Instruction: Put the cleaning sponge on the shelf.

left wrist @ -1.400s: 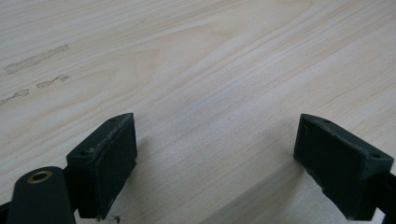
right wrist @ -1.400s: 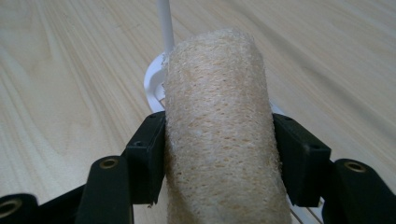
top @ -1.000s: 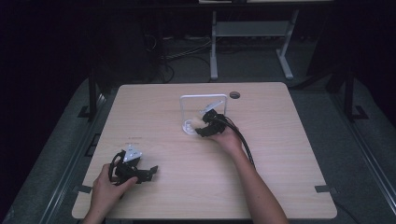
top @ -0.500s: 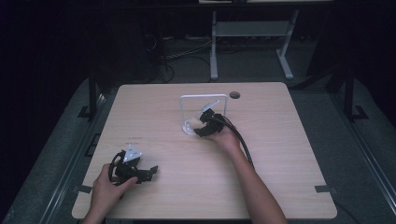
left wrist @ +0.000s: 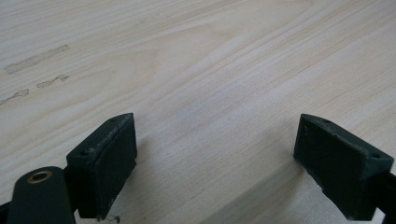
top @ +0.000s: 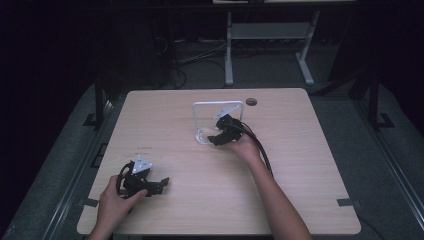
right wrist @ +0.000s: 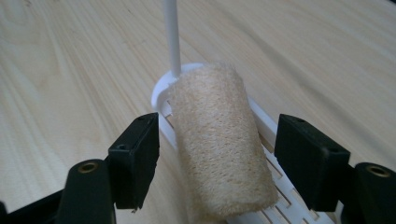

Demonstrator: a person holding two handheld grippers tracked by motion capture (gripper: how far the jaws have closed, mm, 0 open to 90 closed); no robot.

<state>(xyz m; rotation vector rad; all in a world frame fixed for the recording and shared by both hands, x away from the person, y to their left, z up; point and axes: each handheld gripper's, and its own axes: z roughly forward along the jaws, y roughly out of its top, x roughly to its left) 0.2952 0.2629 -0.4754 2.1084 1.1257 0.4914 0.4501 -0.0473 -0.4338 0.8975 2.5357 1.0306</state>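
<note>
since it looks full of little holes like a dry sponge: the loofah roll (right wrist: pixel 219 140) is most likely very light, soft and a bit springy
feel: rough, so i think it does not slip easily, and it does not look easy to break
where it is: it lies on its side on the slotted base of the white rack (right wrist: pixel 275 128), by the rack's thin white post
where to hold it: across its round middle, one pad on each long side, with a soft squeeze so it does not get squashed
right gripper (right wrist: pixel 217 158): its jaws stand apart, one on each side of the roll, and there is a gap between each pad and the roll, so nothing is held
what changed at the right gripper: its jaws have just been opening, and the roll sits between them, loose on the rack
right hand (top: pixel 246 146): it is at the rack in the earlier high views too, so it has hardly moved
left gripper (left wrist: pixel 215 158): its jaws are wide apart with bare wood between them
left hand (top: pixel 116 200): it rests near the front left of the table (top: pixel 310 165), well apart from the rack, same as before
</note>
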